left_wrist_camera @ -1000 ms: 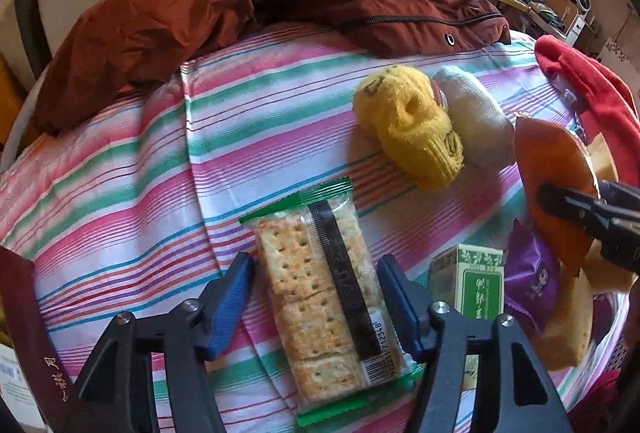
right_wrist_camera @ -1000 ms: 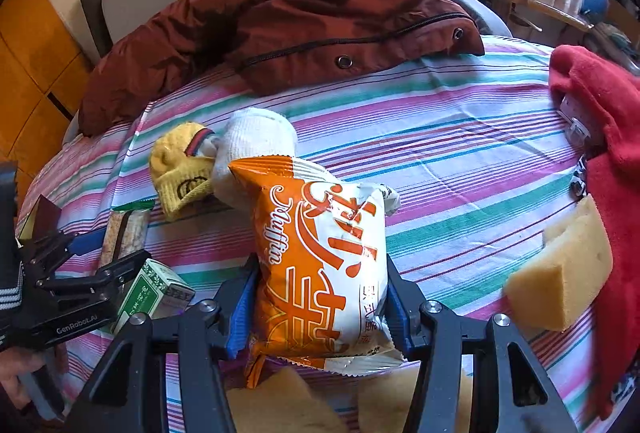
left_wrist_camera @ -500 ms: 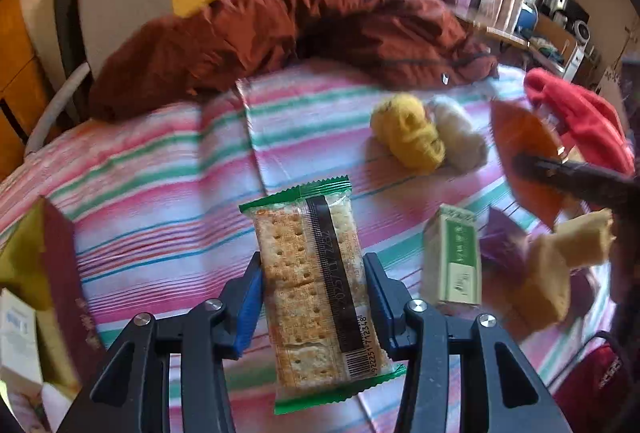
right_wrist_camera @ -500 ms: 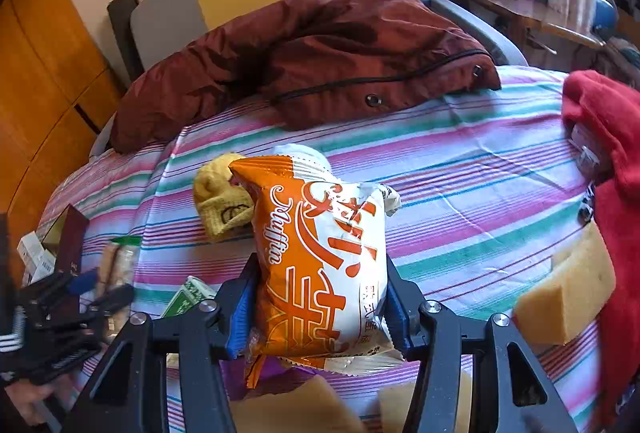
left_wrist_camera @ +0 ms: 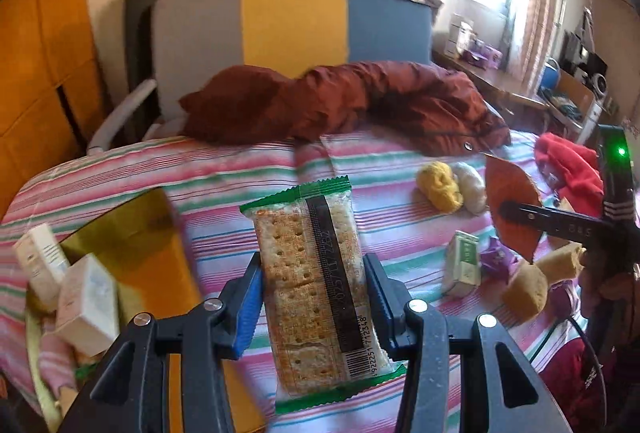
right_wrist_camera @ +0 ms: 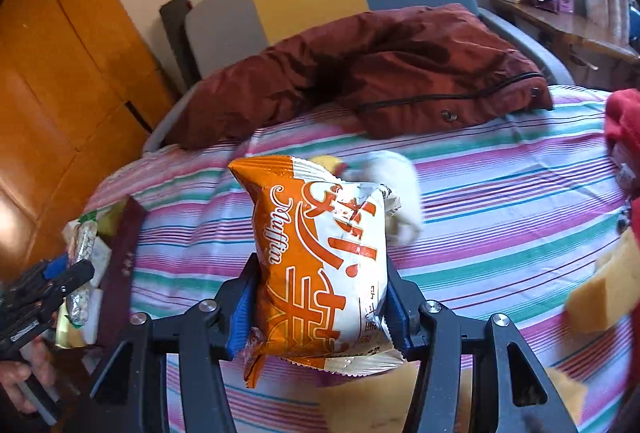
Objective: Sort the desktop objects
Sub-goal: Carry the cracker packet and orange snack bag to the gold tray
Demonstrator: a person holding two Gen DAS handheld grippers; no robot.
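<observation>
My left gripper (left_wrist_camera: 314, 307) has its jaws closed on the cracker pack (left_wrist_camera: 316, 281), pinched at the long edges near the lower half, pack upright and lifted above the striped worktop (left_wrist_camera: 400, 233). My right gripper (right_wrist_camera: 320, 307) has its jaws closed on the muffin bag (right_wrist_camera: 320, 261), gripped at both sides low down, also held up off the cloth.

Cracker pack: light, thin film, slippery, and the crackers inside are brittle, so I judge edge pressure should stay gentle; the side grip across the width looks right, squeezing the flat face would snap them. Muffin bag: light, puffy, air-filled, soft contents, crinkly film; it deforms between the jaws, so it could slide if tilted hard. Best hold is mid-body, not the sealed fin.

The box (left_wrist_camera: 132, 245) with small cartons in it sits left of the cracker pack, near the worktop edge; likely drop spot, a guess. Right of the cracker pack lie a green carton (left_wrist_camera: 464, 265), sponges (left_wrist_camera: 524, 289) and yellow and white socks (left_wrist_camera: 440, 185). Brown jacket (left_wrist_camera: 340, 101) is behind them all.
</observation>
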